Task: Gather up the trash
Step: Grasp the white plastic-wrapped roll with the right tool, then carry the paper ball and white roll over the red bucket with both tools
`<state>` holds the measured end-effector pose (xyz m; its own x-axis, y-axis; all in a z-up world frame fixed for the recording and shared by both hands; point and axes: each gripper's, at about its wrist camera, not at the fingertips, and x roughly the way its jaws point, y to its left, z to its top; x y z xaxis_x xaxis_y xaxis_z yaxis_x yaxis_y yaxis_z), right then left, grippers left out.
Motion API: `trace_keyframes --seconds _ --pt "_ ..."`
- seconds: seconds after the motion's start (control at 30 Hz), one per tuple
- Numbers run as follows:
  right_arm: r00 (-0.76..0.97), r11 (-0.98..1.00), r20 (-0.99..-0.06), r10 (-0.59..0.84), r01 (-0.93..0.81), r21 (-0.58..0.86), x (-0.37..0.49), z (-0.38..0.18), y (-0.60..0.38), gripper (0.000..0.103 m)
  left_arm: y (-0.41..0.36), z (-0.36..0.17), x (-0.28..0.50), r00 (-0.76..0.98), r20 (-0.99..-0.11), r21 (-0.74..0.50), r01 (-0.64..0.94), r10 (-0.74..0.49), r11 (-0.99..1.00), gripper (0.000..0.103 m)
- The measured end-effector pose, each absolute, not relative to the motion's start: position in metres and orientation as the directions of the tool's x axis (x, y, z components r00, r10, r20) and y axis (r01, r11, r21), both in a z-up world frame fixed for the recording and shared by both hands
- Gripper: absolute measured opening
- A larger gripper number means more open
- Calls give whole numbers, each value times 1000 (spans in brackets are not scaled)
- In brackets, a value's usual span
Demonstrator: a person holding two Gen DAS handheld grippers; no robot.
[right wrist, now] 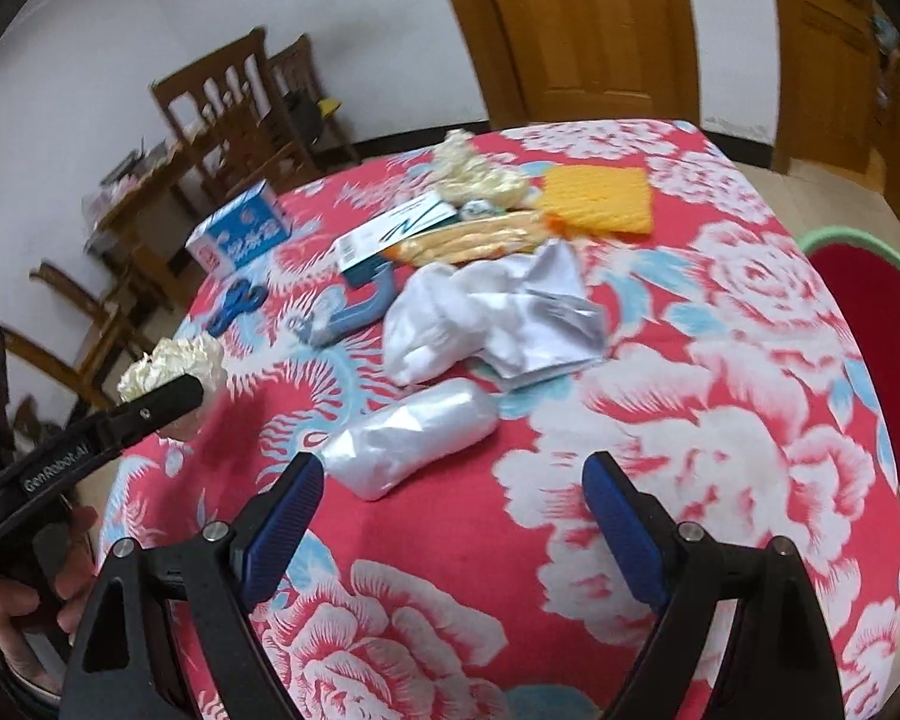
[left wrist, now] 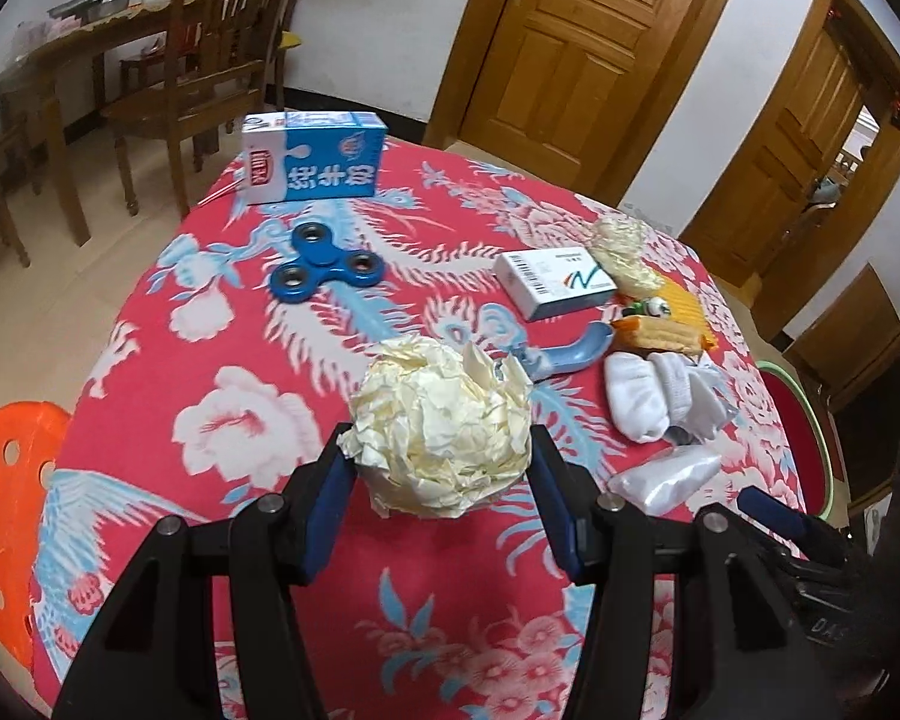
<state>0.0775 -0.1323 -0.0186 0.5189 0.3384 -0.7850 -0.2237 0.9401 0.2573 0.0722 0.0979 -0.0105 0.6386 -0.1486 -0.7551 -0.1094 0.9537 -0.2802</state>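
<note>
A crumpled cream paper ball (left wrist: 441, 429) sits between the blue pads of my left gripper (left wrist: 441, 480), which is shut on it and holds it above the red flowered tablecloth (left wrist: 210, 372). The right wrist view shows the same ball (right wrist: 171, 369) at the far left, with the left gripper's black finger across it. My right gripper (right wrist: 453, 498) stands open over the cloth with nothing between its fingers. A rolled clear plastic bag (right wrist: 408, 444) lies just beyond its left finger. Crumpled white paper (right wrist: 546, 306) and a second cream wad (right wrist: 480, 177) lie farther back.
On the table lie a blue milk carton (left wrist: 312, 159), a blue fidget spinner (left wrist: 324, 270), a white medicine box (left wrist: 555, 282), a blue scoop (right wrist: 360, 306), white socks (left wrist: 648, 399) and a yellow cloth (right wrist: 597, 198). An orange stool (left wrist: 6, 510), a red-and-green stool (right wrist: 858, 300) and wooden chairs (left wrist: 210, 72) surround it.
</note>
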Motion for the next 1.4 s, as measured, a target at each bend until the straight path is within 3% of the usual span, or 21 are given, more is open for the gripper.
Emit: trace_keyframes --seconds 0.43,0.5,0.57,0.6,1.4 --pt "472 944 -838 275 -297 143 94 -34 -101 90 109 -21 70 623 -767 -297 -134 -152 945 57" --pt "468 946 -841 272 -291 143 94 -35 -100 85 109 -22 70 621 -768 -299 -135 -154 945 57" --pt "470 947 -841 266 -290 138 94 -36 -100 73 109 -22 70 620 -769 -298 -133 -155 945 57" --pt "472 947 -841 264 -294 132 93 -36 -99 73 108 -23 70 619 -770 -299 -131 -158 945 57" --pt "590 942 -735 333 -183 280 58 9 -166 72 67 -6 66 624 -748 -306 -20 -227 952 57"
